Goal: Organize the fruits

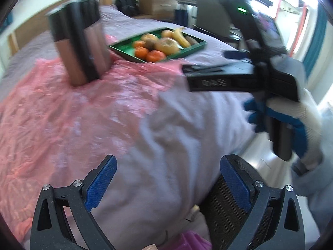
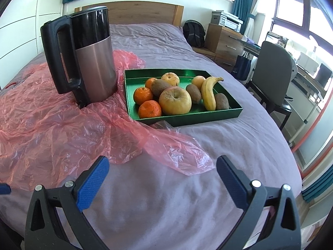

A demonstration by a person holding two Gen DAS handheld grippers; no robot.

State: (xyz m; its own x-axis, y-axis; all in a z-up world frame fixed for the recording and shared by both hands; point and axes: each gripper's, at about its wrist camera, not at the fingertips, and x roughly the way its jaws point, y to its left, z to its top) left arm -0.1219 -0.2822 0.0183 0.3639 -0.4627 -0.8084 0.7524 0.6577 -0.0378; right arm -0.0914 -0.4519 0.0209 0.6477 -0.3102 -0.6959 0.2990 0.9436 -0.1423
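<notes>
A green tray [image 2: 229,112] on the bed holds several fruits: three oranges [image 2: 149,109], an apple [image 2: 175,101], a banana [image 2: 208,93], kiwis [image 2: 221,101] and two pale round fruits. The tray also shows, blurred, in the left wrist view [image 1: 122,51]. My right gripper [image 2: 162,175] is open and empty, low over the bedsheet in front of the tray. My left gripper [image 1: 168,175] is open and empty over the sheet, farther from the tray. The right gripper's body, held in a gloved hand, shows at the right of the left wrist view [image 1: 270,83].
A black and copper kettle [image 2: 93,58] stands left of the tray on a crumpled pink plastic bag [image 2: 62,129]. The purple sheet [image 2: 166,208] covers the bed. A chair [image 2: 272,66], a drawer unit [image 2: 222,41] and a desk stand to the right.
</notes>
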